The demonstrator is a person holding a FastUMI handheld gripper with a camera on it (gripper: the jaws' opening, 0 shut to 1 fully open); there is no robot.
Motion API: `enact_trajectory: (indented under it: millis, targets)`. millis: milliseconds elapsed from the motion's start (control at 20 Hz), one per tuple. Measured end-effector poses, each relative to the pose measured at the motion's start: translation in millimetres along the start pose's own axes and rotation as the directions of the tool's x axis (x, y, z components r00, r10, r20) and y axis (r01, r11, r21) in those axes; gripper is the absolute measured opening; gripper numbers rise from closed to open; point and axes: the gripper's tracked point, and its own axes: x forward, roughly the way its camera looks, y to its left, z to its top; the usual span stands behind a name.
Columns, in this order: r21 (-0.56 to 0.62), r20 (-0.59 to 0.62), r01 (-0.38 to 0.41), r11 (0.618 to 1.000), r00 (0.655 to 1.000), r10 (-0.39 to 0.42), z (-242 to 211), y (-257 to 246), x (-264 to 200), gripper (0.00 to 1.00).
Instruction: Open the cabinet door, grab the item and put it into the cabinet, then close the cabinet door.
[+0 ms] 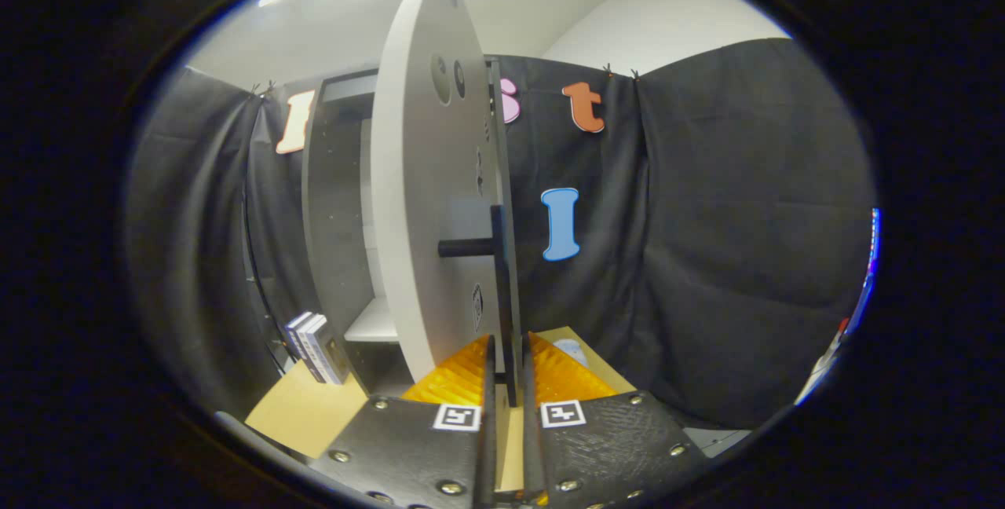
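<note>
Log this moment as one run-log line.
phase: opening door | gripper: shut on door handle | cabinet door: swung open | boxes: on table beside cabinet, not yet grabbed

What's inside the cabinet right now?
Past the open door, the cabinet shows a bare white shelf. The door covers the rest. The boxes stand outside. The gripper pinches the door's handle.

cabinet door (428, 203): smooth matt painted board, pale grey
handle (497, 258): matt, dark, prob. metal or plastic
gripper (508, 383): fingers nipped on handle bar; bodies textured matt plates w/ shiny metal screws
tabletop (302, 411): light wood-look, smooth
boxes (316, 346): glossy card
</note>
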Motion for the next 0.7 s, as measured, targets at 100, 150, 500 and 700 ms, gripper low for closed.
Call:
enact_trajectory:
  millis: [100,150,500,700]
  targets:
    - [-0.015,0.016,-0.022,1.000,1.000,0.022,5.1,-10.3,1.2,0.13]
    - [-0.017,0.026,-0.039,0.999,0.999,0.039,5.7,-14.1,-0.8,0.12]
    - [0.022,0.022,-0.083,0.996,0.996,0.082,6.7,-50.2,13.8,0.09]
    - [0.018,0.017,-0.108,0.994,0.994,0.108,6.9,-60.0,18.7,0.09]
